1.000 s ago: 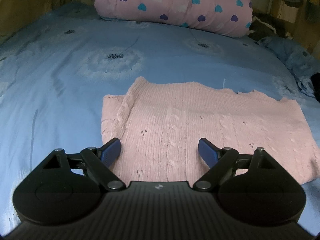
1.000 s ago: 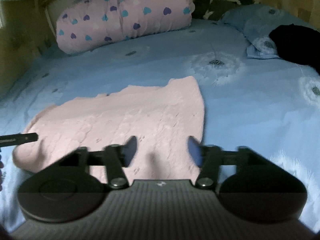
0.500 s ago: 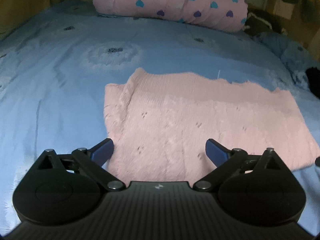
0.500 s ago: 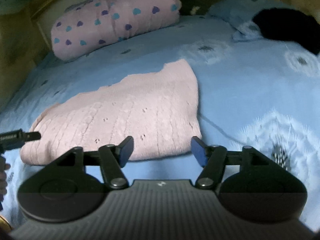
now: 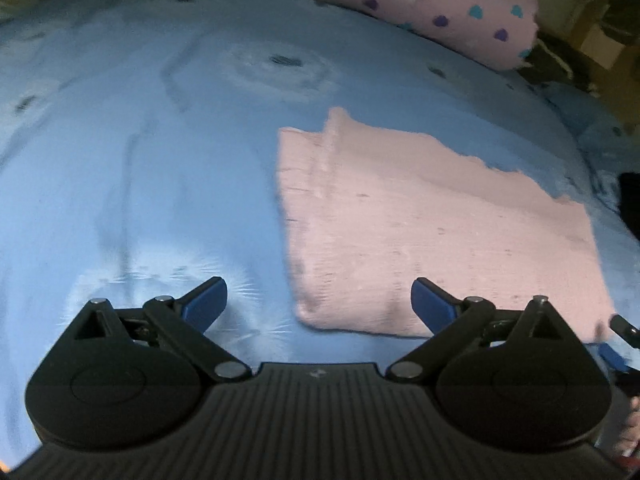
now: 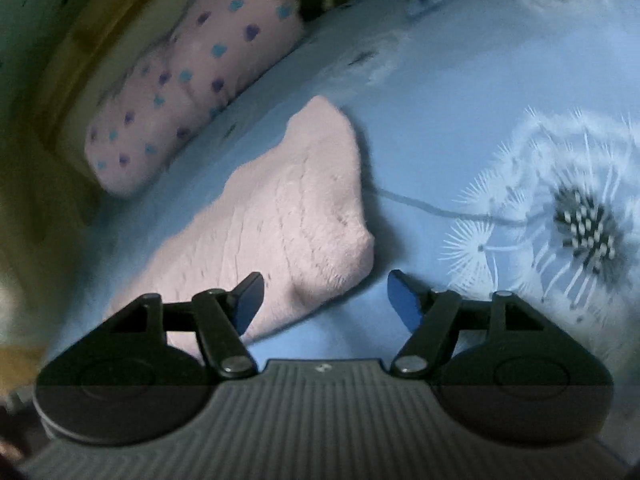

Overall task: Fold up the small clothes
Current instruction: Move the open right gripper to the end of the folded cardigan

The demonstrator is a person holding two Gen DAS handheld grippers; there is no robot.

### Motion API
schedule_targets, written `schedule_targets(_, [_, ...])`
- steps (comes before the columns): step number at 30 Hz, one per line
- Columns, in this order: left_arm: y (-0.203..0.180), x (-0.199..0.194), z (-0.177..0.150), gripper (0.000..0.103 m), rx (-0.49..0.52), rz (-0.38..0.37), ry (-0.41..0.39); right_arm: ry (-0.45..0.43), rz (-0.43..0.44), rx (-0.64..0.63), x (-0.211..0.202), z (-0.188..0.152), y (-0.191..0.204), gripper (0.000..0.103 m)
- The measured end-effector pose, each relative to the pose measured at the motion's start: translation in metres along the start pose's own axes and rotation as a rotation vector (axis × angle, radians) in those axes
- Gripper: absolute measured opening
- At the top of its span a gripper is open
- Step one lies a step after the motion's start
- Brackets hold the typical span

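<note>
L gripper [image 5: 319,300] jaws wide, empty | R gripper [image 6: 326,296] tilted, opening, over sweater [image 6: 280,224] corner

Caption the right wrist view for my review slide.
Right gripper, jaws opening and empty, hovers at the near corner of a folded pink knit garment on a blue dandelion-print bedsheet.

This is a bedroom in a home. A bed fills both views, covered by a blue sheet [image 5: 140,152] printed with white dandelions [image 6: 576,216]. A pink pillow [image 5: 420,4] with blue and purple hearts lies at its far end, beside a yellowish wall [image 6: 60,60].
</note>
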State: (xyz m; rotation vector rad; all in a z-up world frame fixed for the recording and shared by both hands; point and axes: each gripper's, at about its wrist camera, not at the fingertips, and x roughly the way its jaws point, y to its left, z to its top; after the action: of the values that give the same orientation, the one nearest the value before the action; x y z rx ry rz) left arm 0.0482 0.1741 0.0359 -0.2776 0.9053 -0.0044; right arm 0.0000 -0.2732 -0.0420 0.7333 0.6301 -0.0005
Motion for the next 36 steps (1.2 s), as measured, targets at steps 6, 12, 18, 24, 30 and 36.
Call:
schedule_targets(6, [-0.02, 0.037, 0.001, 0.099, -0.042, -0.038, 0.079, -0.025, 0.074, 0.139, 0.013, 0.003, -0.005, 0.072])
schedule_targets(12, [-0.048, 0.047, -0.009, 0.077, 0.077, 0.113, 0.029, -0.05, 0.096, 0.123, 0.028, 0.005, -0.003, 0.043])
schedule_targets(18, [-0.038, 0.043, -0.006, 0.078, 0.028, 0.118, 0.024, -0.134, 0.026, 0.069, 0.015, 0.015, -0.011, 0.027])
schedule_targets(24, [-0.037, 0.023, -0.009, 0.085, 0.031, 0.103, -0.027, -0.073, 0.021, 0.083, 0.015, 0.006, -0.016, 0.037])
schedule_targets(30, [-0.039, 0.014, -0.007, 0.09, 0.024, 0.071, -0.06, -0.063, 0.053, 0.14, -0.004, -0.013, -0.012, 0.058])
schedule_targets(36, [-0.039, 0.031, -0.012, 0.09, 0.041, 0.067, -0.038, -0.051, 0.036, 0.121, 0.004, -0.022, 0.007, 0.06])
